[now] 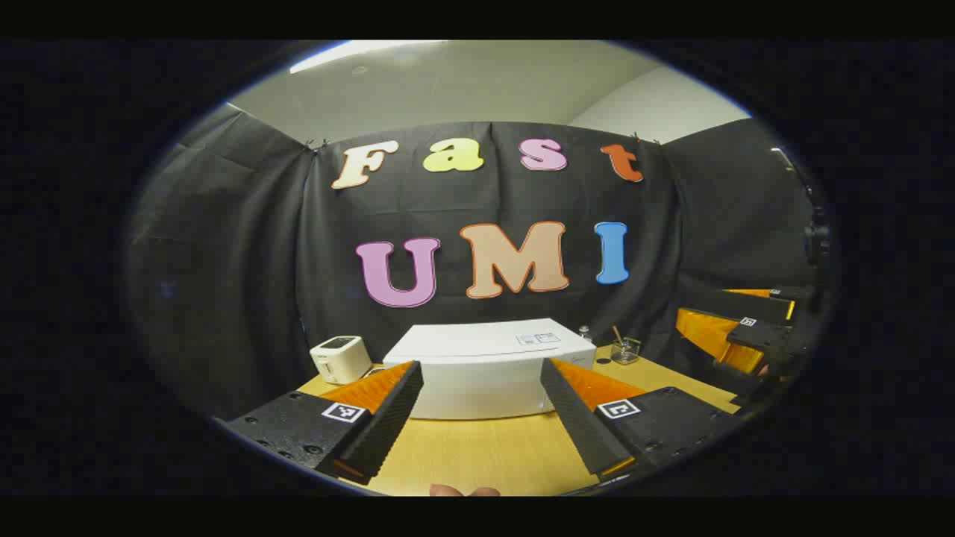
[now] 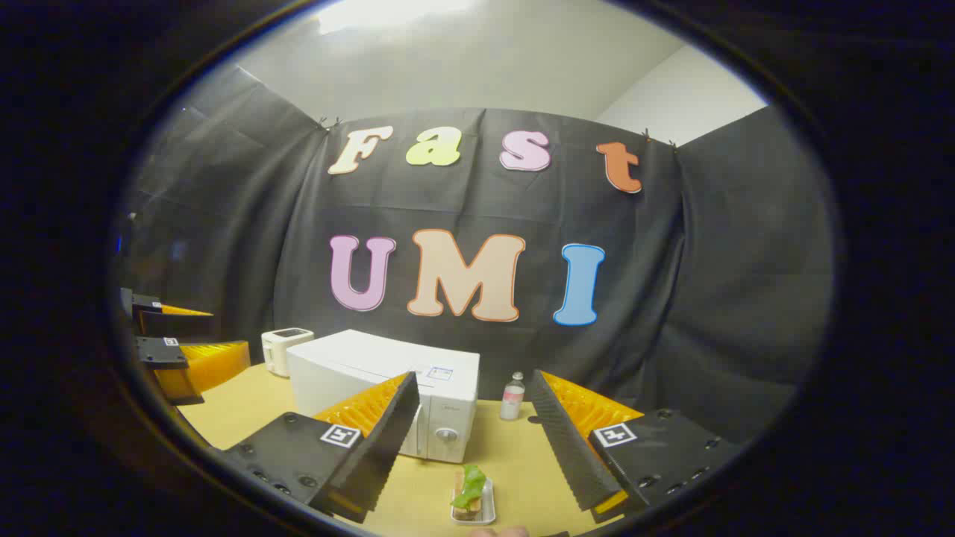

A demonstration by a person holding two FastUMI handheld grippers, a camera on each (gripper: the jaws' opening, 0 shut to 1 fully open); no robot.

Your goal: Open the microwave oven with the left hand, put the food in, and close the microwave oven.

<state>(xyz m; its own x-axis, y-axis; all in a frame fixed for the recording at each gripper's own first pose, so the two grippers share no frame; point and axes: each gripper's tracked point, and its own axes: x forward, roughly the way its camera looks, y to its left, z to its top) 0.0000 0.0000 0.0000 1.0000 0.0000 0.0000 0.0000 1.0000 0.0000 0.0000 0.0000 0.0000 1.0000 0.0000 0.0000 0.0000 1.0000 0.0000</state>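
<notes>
Here the white microwave point(image 1: 485, 369) sits shut on the wooden surface point(image 1: 492, 455), toward the back near the black cloth wall. In the left gripper view the left tool point(image 1: 481, 414) hangs above the surface in front of the microwave, its two fingers spread wide apart and holding nothing; the microwave's front shows between them. A small cream toaster point(image 1: 339, 358) stands just to one side of the microwave, and a little glass jar point(image 1: 625, 349) with a stick in it stands on the other side, near the back edge. The other tool shows at the far edge of this view, also off the surface.

In the right gripper view the right tool point(image 2: 470, 436) is likewise released, its fingers wide apart and empty. Below and between them, near the front edge of the surface, lies the food point(image 2: 470, 488): a small white tray carrying something brown with a green leaf on top. It is apart from the microwave, which stands farther back with its door closed and a round knob on the front panel. A small bottle point(image 2: 512, 397) stands just beside the microwave's corner.
</notes>
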